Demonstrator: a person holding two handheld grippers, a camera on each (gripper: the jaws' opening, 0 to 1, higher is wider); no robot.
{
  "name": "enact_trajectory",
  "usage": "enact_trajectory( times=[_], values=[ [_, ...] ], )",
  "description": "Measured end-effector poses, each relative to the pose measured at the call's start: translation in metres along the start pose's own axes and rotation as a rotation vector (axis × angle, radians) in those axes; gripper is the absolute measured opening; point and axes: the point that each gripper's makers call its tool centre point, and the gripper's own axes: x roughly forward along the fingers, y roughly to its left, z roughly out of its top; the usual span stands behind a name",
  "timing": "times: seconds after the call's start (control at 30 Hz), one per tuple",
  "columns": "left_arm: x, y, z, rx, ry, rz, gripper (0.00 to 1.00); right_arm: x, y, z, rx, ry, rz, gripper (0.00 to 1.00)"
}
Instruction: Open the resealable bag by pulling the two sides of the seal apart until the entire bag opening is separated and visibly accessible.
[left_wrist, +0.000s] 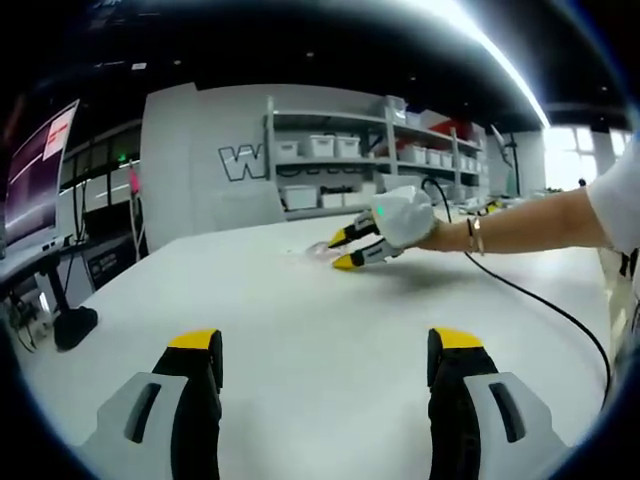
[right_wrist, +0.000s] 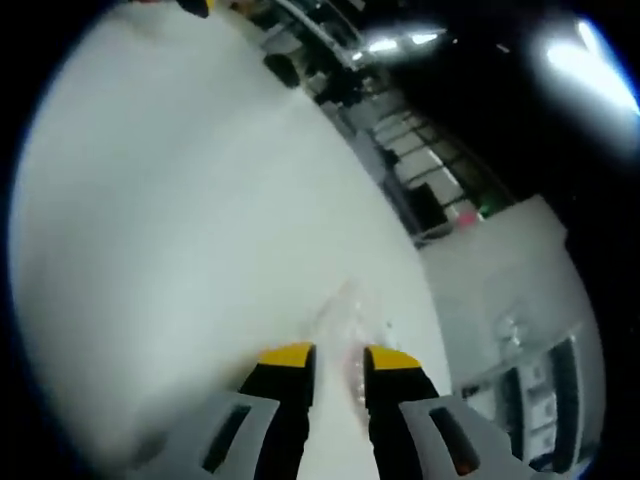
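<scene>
A clear resealable bag (right_wrist: 345, 318) lies flat on the white table (right_wrist: 180, 220), blurred and hard to make out. My right gripper (right_wrist: 340, 358) is just over its near end, jaws a little apart, with the bag's edge reaching into the gap. In the left gripper view the same bag (left_wrist: 318, 249) is a faint glint far across the table, and the right gripper (left_wrist: 342, 250), held by a person's hand, is down at it with yellow tips apart. My left gripper (left_wrist: 325, 342) hovers wide open over the bare near table (left_wrist: 300, 310), well short of the bag.
A black cable (left_wrist: 540, 300) trails from the right gripper across the table's right side. Shelves with white bins (left_wrist: 340, 160) stand behind the table. A monitor (left_wrist: 40, 170) and a dark stand (left_wrist: 75, 325) are at the left edge.
</scene>
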Motion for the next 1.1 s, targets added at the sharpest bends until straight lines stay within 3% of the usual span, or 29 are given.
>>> enact_trajectory(
  times=[0.37, 0.6, 0.8, 1.1],
  values=[
    [-0.002, 0.003, -0.002, -0.003, 0.000, 0.005, 0.83, 0.004, 0.000, 0.006, -0.012, -0.002, -0.018, 0.16],
    [-0.002, 0.006, -0.003, -0.006, 0.002, 0.009, 0.83, 0.009, 0.002, 0.012, 0.042, -0.024, -0.015, 0.11],
    [-0.001, 0.005, -0.005, -0.008, 0.004, 0.005, 0.83, 0.016, 0.006, 0.009, 0.091, -0.012, -0.001, 0.00],
    [-0.004, 0.007, -0.005, -0.010, 0.001, 0.011, 0.83, 0.016, 0.000, 0.006, 0.216, -0.025, -0.022, 0.00]
  ],
)
